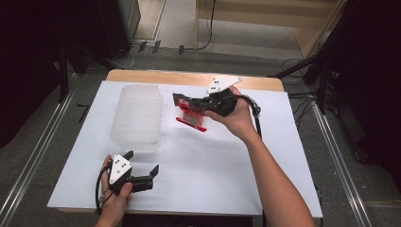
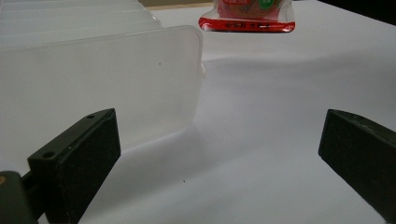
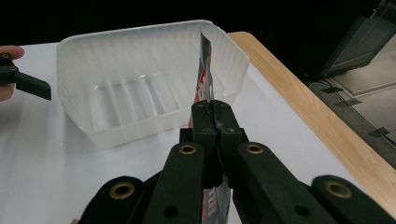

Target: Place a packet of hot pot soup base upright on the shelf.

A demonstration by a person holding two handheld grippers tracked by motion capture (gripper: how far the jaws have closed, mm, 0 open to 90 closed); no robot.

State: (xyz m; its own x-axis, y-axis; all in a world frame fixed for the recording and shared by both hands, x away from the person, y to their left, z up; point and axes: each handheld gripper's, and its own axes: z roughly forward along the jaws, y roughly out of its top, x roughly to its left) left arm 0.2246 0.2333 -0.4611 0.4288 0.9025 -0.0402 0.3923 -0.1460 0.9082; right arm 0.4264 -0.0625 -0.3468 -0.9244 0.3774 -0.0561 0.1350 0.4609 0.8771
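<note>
the right gripper [image 1: 185,103] has its jaws clenched on a red pouch [image 1: 191,118], lifted just off the counter [image 1: 213,161] at the clear tub's [image 1: 137,116] three o'clock. next: carry it over the rim and release. the left gripper [image 1: 150,174] waits at six o'clock, jaws released.

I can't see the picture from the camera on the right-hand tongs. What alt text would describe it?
Two black tongs are shut on the edge of a thin red packet, held upright just in front of an empty clear plastic tub. The tub sits on a white table with a wooden edge, and the other tongs show at far left.
</note>
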